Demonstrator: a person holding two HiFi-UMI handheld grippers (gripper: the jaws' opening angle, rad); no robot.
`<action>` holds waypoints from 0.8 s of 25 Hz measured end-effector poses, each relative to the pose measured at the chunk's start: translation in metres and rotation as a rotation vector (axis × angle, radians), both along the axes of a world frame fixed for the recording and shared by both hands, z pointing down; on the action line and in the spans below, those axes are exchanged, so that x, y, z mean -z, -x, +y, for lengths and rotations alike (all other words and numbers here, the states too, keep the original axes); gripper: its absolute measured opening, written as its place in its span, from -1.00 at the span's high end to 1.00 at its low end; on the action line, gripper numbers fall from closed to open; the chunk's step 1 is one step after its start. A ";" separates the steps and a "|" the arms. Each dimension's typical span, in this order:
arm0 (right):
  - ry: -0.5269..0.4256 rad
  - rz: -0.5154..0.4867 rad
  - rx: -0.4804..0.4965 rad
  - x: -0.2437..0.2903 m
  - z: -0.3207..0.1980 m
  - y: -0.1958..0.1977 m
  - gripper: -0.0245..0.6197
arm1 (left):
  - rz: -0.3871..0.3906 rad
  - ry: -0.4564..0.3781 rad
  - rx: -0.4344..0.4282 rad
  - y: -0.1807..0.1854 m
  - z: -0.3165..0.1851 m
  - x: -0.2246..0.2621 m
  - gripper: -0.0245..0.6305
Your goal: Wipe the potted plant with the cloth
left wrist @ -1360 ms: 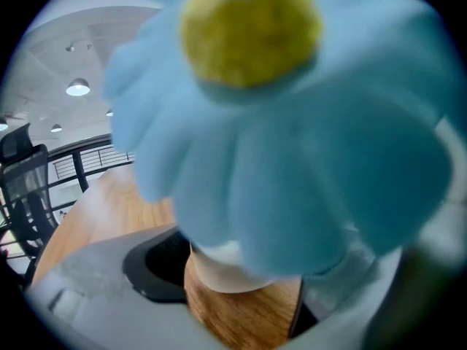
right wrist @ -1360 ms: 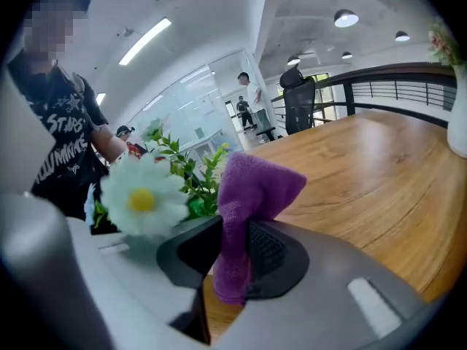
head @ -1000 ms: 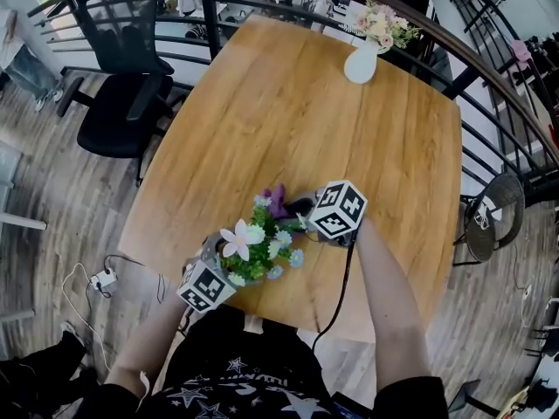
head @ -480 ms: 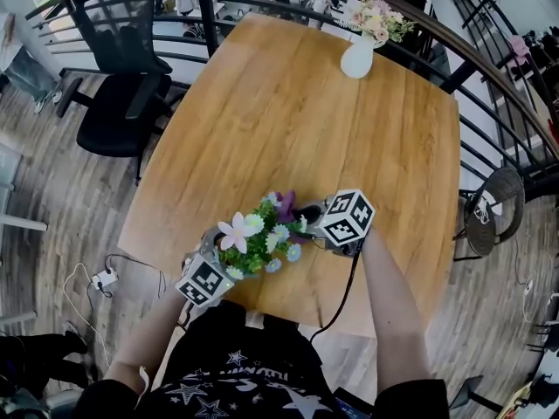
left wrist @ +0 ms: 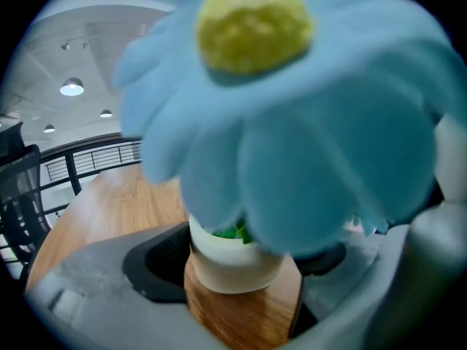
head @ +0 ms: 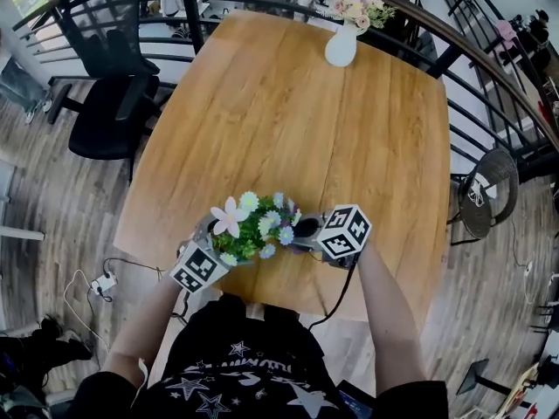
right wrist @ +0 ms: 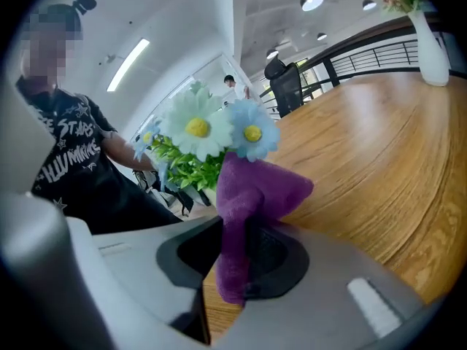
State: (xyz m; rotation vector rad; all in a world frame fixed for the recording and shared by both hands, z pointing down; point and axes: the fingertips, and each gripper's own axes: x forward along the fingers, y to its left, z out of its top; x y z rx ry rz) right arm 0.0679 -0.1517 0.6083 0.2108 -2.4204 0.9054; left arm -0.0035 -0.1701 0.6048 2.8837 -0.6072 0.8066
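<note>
Pinching the potted plant's (head: 253, 227) rigid pot (left wrist: 232, 257) at the table's (head: 349, 112) near edge: left tongs (left wrist: 237, 272). Right tongs (right wrist: 235, 262) clamp the soft cloth (right wrist: 252, 188). Petals (left wrist: 292, 122) likely fragile; wipe lightly.

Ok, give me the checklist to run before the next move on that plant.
1. Cloth gripped: ok, right hand-held gripper shut on the purple cloth.
2. Plant steadied: ok, left hand-held gripper shut on the potted plant.
3. Cloth touching the flowers: cannot tell; it sits just under a blue flower.
4. Vase out of the way: ok, at the table's far edge.
</note>
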 end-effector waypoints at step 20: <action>-0.034 -0.002 -0.240 0.003 0.044 0.013 0.65 | 0.018 -0.001 -0.097 -0.014 -0.002 -0.002 -0.41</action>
